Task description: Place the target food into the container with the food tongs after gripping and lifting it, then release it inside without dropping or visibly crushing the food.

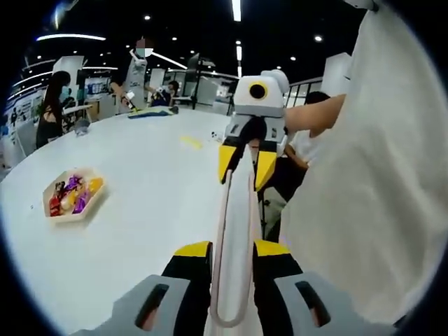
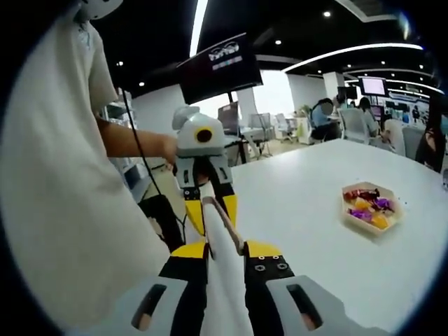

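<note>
Held well above the white table [image 1: 154, 231] and off its near edge: one pair of white food tongs [image 1: 236, 231], pinched at one end by the left gripper [image 1: 232, 249] and at the other by the right gripper [image 1: 246, 166], both sets of yellow-tipped jaws pressed in on the tongs' arms. Nothing yet between the tongs' tips. Likely target food over in the hexagonal tray [image 1: 49, 187], well apart from the tongs: bright wrapped sweets [image 1: 73, 196] in red, purple, orange and yellow, heaped together. Could go wrong from here in several ways. Might slip or twist if one gripper lets go before the other has a square hold (smooth, springy arms, easy to lose). Might not open wide enough for a sweet if clamped too near the tips. Might snag two of the heaped sweets at once, or flick one out over the low tray rim. Might dent a soft sweet if squeezed hard, or drop a slick wrapper partway if squeezed lightly. Cannot tell which vessel counts as the container; none besides the tray to be seen on the table. Counted: two grippers, one pair of tongs, one tray, one table in use, and several sweets, too small and too piled for an exact number.
</note>
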{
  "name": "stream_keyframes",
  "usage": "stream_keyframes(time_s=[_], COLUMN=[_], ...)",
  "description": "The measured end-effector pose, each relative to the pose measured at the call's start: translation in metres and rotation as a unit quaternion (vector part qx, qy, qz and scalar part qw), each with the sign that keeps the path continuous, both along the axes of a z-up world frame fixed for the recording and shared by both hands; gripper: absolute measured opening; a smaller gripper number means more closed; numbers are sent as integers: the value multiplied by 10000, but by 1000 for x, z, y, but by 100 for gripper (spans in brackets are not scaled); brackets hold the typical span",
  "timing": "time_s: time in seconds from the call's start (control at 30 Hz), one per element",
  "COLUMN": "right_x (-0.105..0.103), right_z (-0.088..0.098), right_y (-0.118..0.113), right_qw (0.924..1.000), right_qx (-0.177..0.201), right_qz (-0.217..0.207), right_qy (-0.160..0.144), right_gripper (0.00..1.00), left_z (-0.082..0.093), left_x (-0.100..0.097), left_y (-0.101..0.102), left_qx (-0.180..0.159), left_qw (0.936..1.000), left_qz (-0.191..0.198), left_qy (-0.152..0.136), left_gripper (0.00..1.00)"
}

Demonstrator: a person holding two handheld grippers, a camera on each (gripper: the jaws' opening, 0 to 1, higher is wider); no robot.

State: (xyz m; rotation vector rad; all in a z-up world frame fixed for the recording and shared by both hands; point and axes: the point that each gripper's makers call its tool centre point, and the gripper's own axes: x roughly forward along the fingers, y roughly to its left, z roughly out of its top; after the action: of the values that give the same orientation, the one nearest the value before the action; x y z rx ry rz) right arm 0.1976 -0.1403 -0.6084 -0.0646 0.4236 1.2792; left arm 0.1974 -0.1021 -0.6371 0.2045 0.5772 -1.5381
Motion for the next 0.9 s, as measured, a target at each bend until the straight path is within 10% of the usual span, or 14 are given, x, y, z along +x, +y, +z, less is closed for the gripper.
stream_keyframes(time_s=[0.9], right_x=[8], right_z=[-20], right_y=[-2], right_qw=[9999], right_qx=[-106], right_qz=[-10], right_qy=[125], right_gripper=[19], left_z=[-23], left_x=[11], left_y=[14], left_qx=[438], left_qw=[9986], left_qz=[64], left_qy=[-291], left_gripper=[18])
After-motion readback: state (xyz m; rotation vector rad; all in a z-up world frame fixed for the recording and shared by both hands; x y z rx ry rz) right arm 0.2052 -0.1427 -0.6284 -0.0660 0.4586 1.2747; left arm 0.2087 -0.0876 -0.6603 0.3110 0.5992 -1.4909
